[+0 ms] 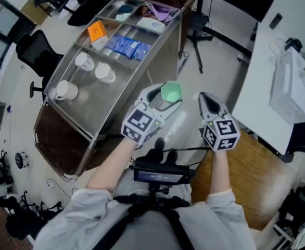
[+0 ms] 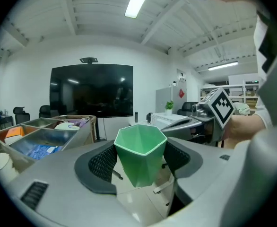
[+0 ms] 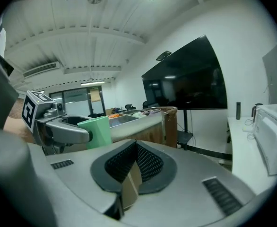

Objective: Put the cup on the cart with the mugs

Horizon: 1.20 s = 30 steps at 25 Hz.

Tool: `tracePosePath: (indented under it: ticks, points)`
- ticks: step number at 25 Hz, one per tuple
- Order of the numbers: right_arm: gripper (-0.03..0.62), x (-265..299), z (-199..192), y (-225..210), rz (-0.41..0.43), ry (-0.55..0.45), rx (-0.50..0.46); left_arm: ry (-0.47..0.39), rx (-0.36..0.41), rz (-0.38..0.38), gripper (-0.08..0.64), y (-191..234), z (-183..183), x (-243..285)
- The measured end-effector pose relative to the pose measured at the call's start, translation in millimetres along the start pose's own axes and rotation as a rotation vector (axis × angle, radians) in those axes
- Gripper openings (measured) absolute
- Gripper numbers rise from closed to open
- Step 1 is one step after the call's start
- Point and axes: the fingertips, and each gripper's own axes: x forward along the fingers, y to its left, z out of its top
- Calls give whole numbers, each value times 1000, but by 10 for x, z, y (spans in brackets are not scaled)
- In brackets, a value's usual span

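1: Three white mugs (image 1: 84, 61) sit in the near section of the steel cart (image 1: 92, 135), head view. Where is the cup?

2: Green cup (image 1: 171, 91) is upright in the left gripper (image 1: 165, 97). It is off the cart, over the pale floor (image 1: 220, 66), just beside the cart's long right-hand rail and well apart from the mugs.

1: Right gripper?

2: Right gripper (image 1: 206, 99) is level with the left one and near it, tips tapered to a point, nothing in it. A white table (image 1: 267, 82) lies to its right.

1: Other cart contents?

2: Blue packets (image 1: 126, 46) and an orange item (image 1: 97, 31) lie in the sections beyond the mugs. What the orange item is cannot be made out.

1: Left gripper view.

2: Cup is faceted, mouth upward, seated between the two black mesh pads (image 2: 103, 162), which press on its sides. The jaws are held wide apart by it. Cart compartments show at the left edge, a black screen (image 2: 91, 91) hangs on the far wall, and the right gripper shows at the right.

1: Right gripper view.

2: Its mesh pads (image 3: 148, 162) meet at the tip: jaws together, empty. The left gripper with the cup shows at the left, the cart is behind it, and the screen is on the wall at the right.
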Motion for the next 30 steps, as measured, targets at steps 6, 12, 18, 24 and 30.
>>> tracePosePath:
  ticks: [6,12,18,24,30]
  points:
    - [3,220,159,709,187,9,-56,-27,-22,148,313,300,108,-607]
    - [3,465,435,1444,322,-13,-120,-59,-31,266,313,764,243,-1288]
    - [3,780,574,2199,419,-9,-137,-66,-47,367,313,1422,85,-1920]
    - [3,963,707,2776,499,7,-193,-29,-111,461,313,2027,-308,-2261]
    - [3,1066,754,3081,552,23,-199,0,-146,522,313,2367,-488,-2324]
